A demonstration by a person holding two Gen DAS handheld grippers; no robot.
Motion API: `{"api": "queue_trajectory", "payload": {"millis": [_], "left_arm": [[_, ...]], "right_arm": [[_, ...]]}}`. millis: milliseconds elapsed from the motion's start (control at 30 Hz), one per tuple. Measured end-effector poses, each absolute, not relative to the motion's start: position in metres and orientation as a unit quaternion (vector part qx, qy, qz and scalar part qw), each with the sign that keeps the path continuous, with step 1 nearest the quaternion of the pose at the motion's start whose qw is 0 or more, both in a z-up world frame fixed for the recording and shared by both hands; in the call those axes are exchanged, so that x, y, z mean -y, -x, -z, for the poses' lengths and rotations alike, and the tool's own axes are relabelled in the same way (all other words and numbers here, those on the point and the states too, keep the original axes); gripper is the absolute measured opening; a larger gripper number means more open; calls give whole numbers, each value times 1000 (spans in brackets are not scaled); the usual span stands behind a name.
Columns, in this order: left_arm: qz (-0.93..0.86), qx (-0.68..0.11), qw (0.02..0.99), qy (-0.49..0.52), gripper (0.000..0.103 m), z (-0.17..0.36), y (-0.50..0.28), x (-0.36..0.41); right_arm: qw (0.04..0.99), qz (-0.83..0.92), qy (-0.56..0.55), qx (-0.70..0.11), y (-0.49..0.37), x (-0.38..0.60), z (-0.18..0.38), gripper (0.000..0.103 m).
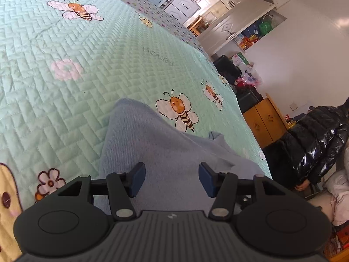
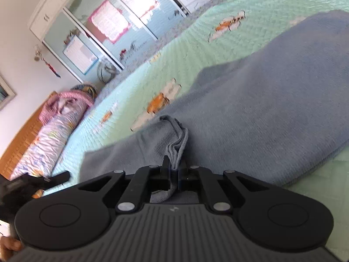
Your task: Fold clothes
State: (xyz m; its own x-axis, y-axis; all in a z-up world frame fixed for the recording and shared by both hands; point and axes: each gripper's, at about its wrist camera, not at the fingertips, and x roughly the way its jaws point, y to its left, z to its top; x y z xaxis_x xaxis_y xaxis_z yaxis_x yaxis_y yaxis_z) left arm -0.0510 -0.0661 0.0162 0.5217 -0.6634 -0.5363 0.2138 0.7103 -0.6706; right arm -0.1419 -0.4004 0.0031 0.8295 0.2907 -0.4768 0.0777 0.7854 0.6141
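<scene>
A grey-blue knit garment [image 1: 152, 144] lies on the green bee-print quilt [image 1: 65, 87]. My left gripper [image 1: 172, 180] is open, its blue pads apart just above the garment, holding nothing. In the right wrist view the same garment [image 2: 261, 100] spreads across the quilt [image 2: 196, 50]. My right gripper [image 2: 173, 172] is shut on a bunched edge of the garment [image 2: 174, 144], which sticks up between the jaws and hangs below them.
The bed's right edge runs past a wooden cabinet [image 1: 264, 120] and a seated person in a black puffer jacket [image 1: 316, 144]. White cupboards [image 1: 229, 17] stand behind. In the right wrist view a rolled pink duvet [image 2: 54, 126] lies by the wooden headboard [image 2: 19, 144].
</scene>
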Motion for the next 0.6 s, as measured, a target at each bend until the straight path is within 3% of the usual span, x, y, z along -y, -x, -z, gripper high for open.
{"api": "queue_trajectory", "payload": {"millis": [367, 467, 600], "left_arm": [[260, -425, 812, 303, 57, -10, 44, 58], [255, -424, 818, 293, 57, -20, 48, 57], [243, -400, 842, 267, 59, -41, 66, 48]], "right_arm": [[891, -61, -341, -294, 139, 405, 7, 7], [886, -55, -360, -288, 143, 409, 4, 11], [927, -37, -277, -250, 163, 395, -25, 19]]}}
